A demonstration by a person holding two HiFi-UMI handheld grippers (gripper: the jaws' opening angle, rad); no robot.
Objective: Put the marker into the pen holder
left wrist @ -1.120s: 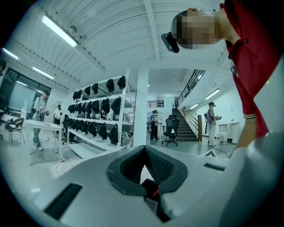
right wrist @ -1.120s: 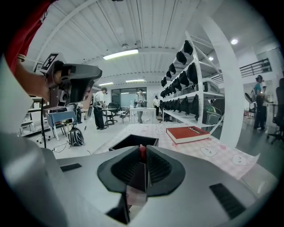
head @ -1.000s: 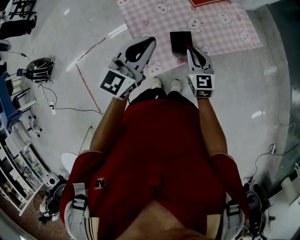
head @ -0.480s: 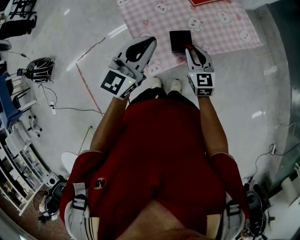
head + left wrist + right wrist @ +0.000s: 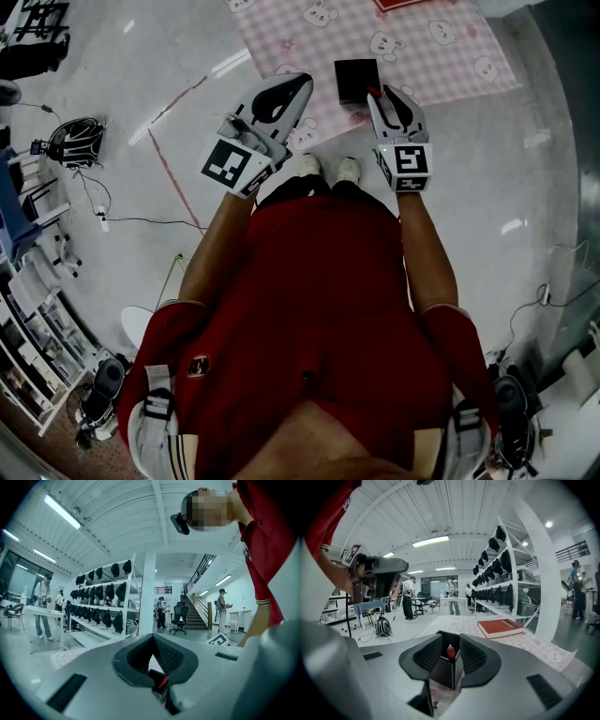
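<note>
Both jaws of the right gripper (image 5: 389, 98) are opening wide, letting go: the marker (image 5: 451, 652) now stands in the pen holder (image 5: 356, 80), at its 11 o'clock. The left gripper (image 5: 298, 86) is closed and empty. Job looks done.

**Right gripper, one second on.** The fingers (image 5: 474, 654) of my right gripper (image 5: 387, 97), closed on the red marker (image 5: 451, 651) a second ago, are now opening and stand clear of it on either side. The marker now stands in the black pen holder (image 5: 446, 670), with its cap above the rim. In the head view I see the gripper shifted slightly up-frame, toward the holder.
</note>
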